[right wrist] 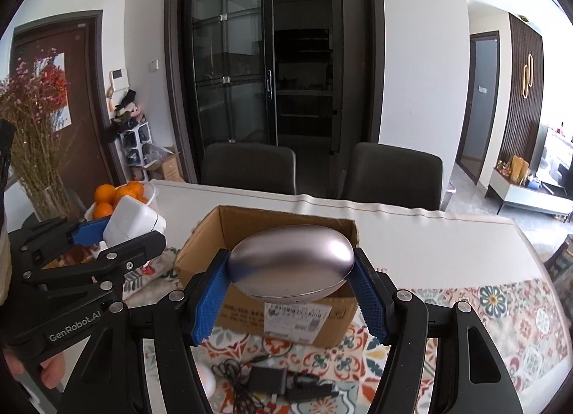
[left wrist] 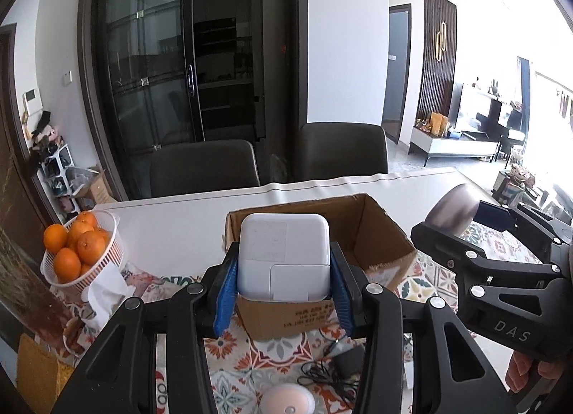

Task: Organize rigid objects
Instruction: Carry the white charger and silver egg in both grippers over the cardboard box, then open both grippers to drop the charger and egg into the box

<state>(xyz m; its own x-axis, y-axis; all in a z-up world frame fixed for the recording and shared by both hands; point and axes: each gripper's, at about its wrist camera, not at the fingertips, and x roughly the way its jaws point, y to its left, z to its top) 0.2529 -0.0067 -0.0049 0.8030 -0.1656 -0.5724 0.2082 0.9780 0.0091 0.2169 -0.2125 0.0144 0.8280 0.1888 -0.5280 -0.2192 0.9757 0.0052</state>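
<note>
A: Big picture first: the dining table (right wrist: 447,246), patterned cloth at the near end, with the open cardboard box (right wrist: 286,231) sitting square in the middle.

B: And both tongs loaded! The right gripper (right wrist: 292,272) is clamped on a smooth silvery oval case (right wrist: 292,263), held in the air at the box's near wall.

A: Left gripper (left wrist: 284,272) is squeezing the white power adapter (left wrist: 284,258), also aloft at the near edge of the box.

B: Risk, for me, is that oval case. It's rounded and glossy, with the pads only at its ends, so a tilt could squirt it out onto the cloth.

A: Agreed. And the two grippers sit close together; heading into one box at once, they could knock each other, or clip that near wall.

B: Smaller hazards below: the black charger and tangled cable (right wrist: 283,378) and a little white round gadget (left wrist: 288,399) lie just beside the box. A dropped adapter lands on them.

A: The basket of oranges (left wrist: 80,249) stays well left.
</note>
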